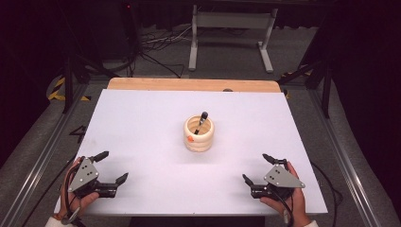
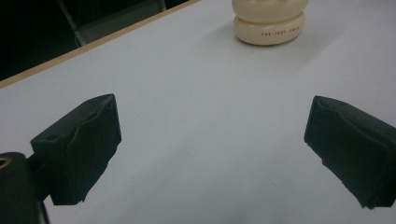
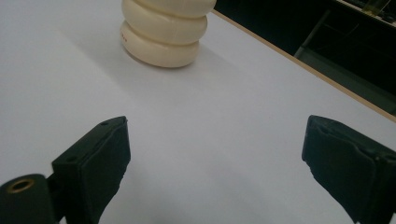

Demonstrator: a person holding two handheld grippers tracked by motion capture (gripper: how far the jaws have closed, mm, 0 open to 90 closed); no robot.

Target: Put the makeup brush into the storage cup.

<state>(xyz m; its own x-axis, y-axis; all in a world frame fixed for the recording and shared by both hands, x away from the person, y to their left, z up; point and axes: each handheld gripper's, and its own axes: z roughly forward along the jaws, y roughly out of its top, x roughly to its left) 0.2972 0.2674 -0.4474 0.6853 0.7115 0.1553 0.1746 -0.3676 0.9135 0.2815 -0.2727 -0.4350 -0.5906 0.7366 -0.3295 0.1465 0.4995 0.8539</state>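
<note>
A: What was in the high view?

B: A cream cup (image 1: 198, 134) stood in the middle of the white table (image 1: 142, 123). A black pen (image 1: 202, 122) leaned inside the cup. There was a small orange spot on the cup's front.

A: Where were the grippers?

B: The left gripper (image 1: 112, 166) was near the front edge, well left of the cup. The right gripper (image 1: 256, 168) was near the front edge too, well right of the cup. A hand held each one. Both were spread wide and held nothing.

A: And the left gripper view?

B: The cup (image 2: 270, 22) was far ahead, up at the top, a bit right of the middle. It had tiny red letters on its bottom ring. The two black jaws stood far apart with bare table between them.

A: And the right gripper view?

B: The cup (image 3: 164, 32) was ahead, up and to the left. Its side was made of round rings. The jaws were wide apart there too, with nothing in them. The table's wood edge (image 3: 299, 60) ran behind the cup.
</note>
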